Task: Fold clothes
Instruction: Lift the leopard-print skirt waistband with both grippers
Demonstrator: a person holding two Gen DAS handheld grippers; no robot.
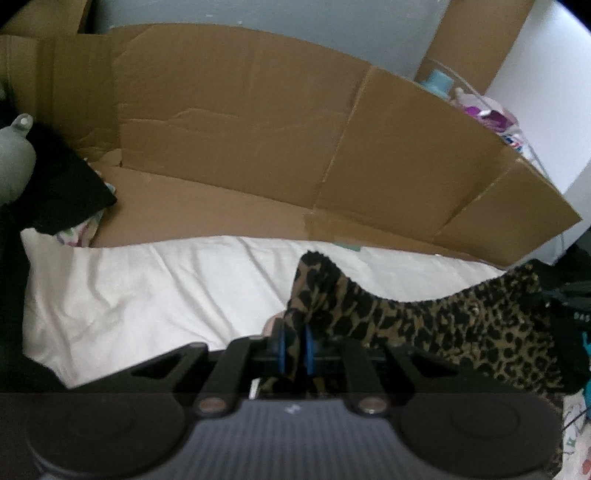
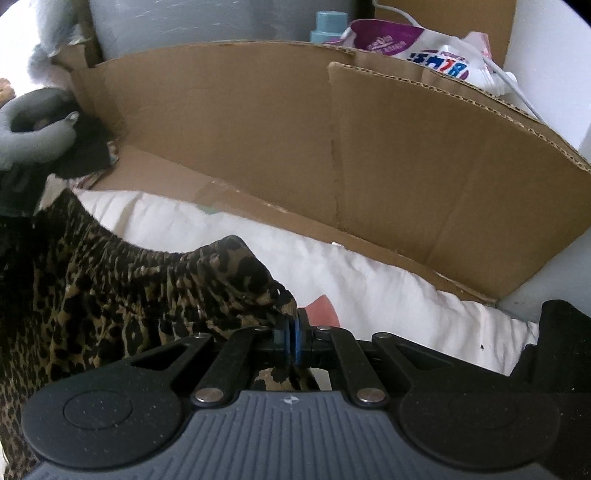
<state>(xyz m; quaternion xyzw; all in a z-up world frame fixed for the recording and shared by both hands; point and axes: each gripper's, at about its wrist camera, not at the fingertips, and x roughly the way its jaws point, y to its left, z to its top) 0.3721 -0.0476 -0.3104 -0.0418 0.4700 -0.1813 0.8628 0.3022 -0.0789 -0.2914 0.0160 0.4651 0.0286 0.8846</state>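
A home bedroom: white bedsheet [image 1: 147, 288], cardboard [image 1: 240, 129] (flattened), laundry bottle [image 2: 328, 26].

Soft, even daylight; the white wall [image 1: 546, 110] at two o'clock is blown out. Both views are slightly blurred, with fisheye bending and black corners. The cardboard [image 2: 258, 129] carries faint shadows.

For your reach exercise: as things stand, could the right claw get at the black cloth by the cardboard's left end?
Probably not yet. The right claw is shut on the leopard garment, which hangs between it and the black cloth far to its left. It would need to let go first.
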